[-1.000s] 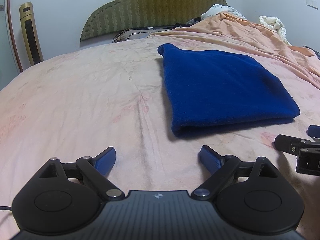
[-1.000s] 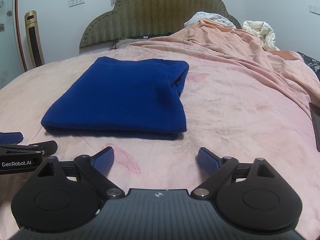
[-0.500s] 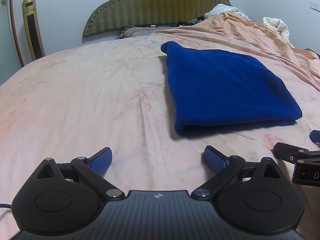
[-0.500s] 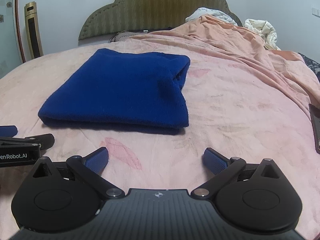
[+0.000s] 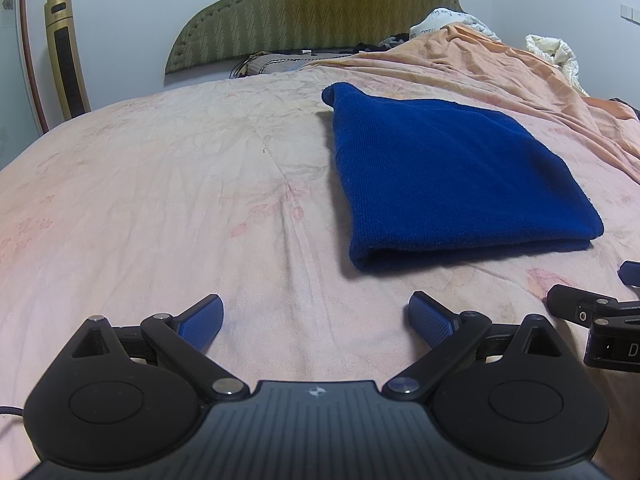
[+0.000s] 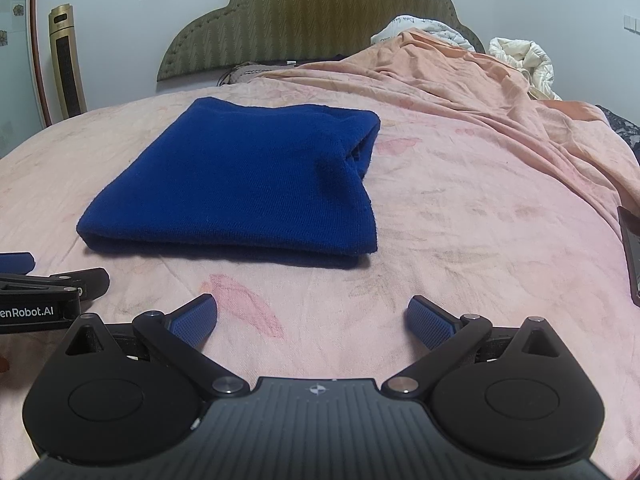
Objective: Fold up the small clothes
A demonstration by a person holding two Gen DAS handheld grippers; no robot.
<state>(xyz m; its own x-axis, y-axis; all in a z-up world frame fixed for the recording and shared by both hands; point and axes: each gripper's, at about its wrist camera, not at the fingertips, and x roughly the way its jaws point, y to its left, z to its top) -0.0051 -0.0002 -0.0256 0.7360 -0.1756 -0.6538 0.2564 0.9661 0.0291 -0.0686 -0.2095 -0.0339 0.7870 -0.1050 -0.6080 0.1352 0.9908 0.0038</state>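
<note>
A dark blue knitted garment (image 5: 448, 176) lies folded into a flat rectangle on the pink bed sheet (image 5: 160, 200); it also shows in the right wrist view (image 6: 248, 184). My left gripper (image 5: 316, 316) is open and empty, hovering over the sheet short of the garment's near left corner. My right gripper (image 6: 312, 316) is open and empty, short of the garment's near right corner. Each gripper's tip shows at the edge of the other's view.
A green padded headboard (image 5: 312, 12) stands at the far end. A rumpled orange blanket (image 6: 480, 80) and white bedding (image 6: 524, 60) lie at the right. A dark flat object (image 6: 632, 256) lies at the right edge. A gold tower fan (image 5: 66, 56) stands at left.
Both grippers have drawn back slightly from the folded garment and stayed open. The garment has not moved.
</note>
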